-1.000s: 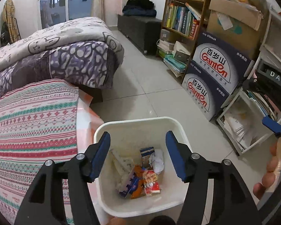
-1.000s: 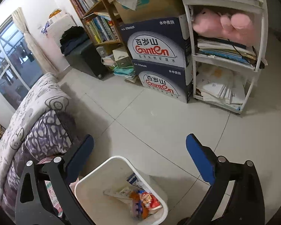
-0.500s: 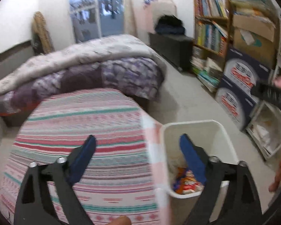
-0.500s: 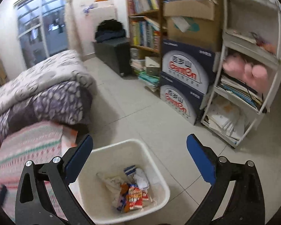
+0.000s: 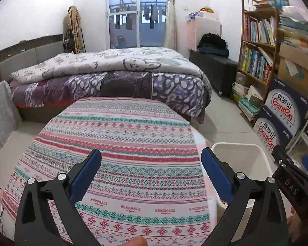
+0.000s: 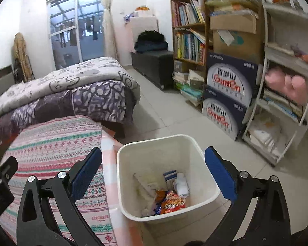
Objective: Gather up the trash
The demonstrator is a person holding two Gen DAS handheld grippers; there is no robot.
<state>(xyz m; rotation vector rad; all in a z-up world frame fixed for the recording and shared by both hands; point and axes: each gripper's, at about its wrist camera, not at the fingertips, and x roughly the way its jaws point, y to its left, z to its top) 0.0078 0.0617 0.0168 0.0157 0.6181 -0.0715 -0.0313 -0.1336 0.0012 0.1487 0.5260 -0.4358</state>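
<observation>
Left gripper (image 5: 151,173) over the patterned tablecloth (image 5: 121,143), jaws just been opening, now spread wide, nothing between. Right gripper (image 6: 153,171) above the white bin (image 6: 197,143), jaws wide apart, empty. Trash (image 6: 166,194) lies in the bin bottom. Bin stands on floor tight against the table edge; open tiled floor (image 6: 170,112) beyond toward shelves.

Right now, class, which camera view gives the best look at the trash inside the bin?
The right wrist view: it looks down into the bin at the wrappers. The left wrist view shows only the bin's rim and inner wall, its contents almost hidden.
</observation>
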